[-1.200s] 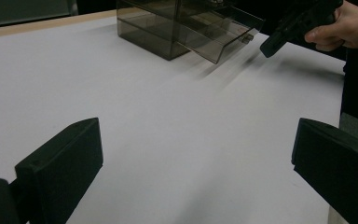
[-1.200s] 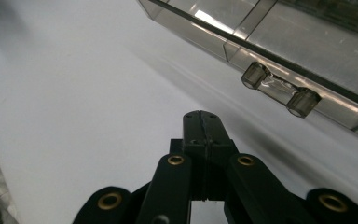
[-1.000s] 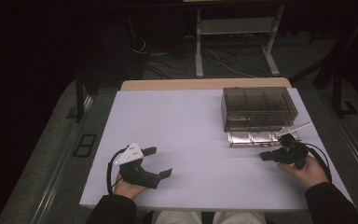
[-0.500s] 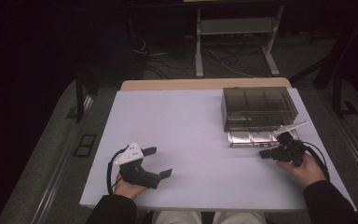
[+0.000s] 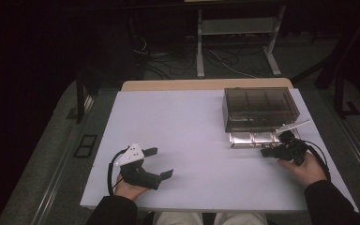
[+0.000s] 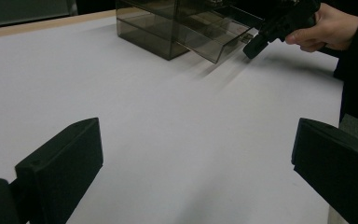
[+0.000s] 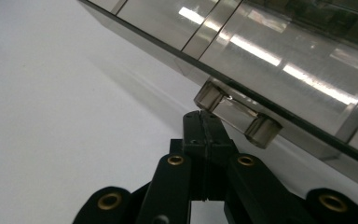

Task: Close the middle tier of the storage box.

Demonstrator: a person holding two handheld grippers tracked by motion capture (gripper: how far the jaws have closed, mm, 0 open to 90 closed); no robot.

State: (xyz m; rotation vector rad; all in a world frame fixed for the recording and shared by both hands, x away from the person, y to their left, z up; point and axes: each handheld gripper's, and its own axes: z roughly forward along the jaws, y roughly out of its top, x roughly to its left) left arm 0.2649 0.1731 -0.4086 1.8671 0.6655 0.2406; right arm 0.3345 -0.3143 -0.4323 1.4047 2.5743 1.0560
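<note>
Dark floor with loose cables and a metal stand surrounds the white table, which spans the middle of the high view. On it, toward 2 o'clock from the centre, sits a smoky transparent drawer box with divided compartments. Its lowest drawer is pulled out toward the person, at the box's 6 o'clock side, and lies on the table.

At 4 o'clock, a hand carries the right gripper; its jaws are pressed together, and in the right gripper view their tip meets the drawer's small clear handle, at its left knob. Whether the jaws pinch the handle or only touch it, I cannot tell.

At 7 o'clock, the left gripper rests in the other hand, well apart from the box, jaws spread wide with nothing but bare table between them.
</note>
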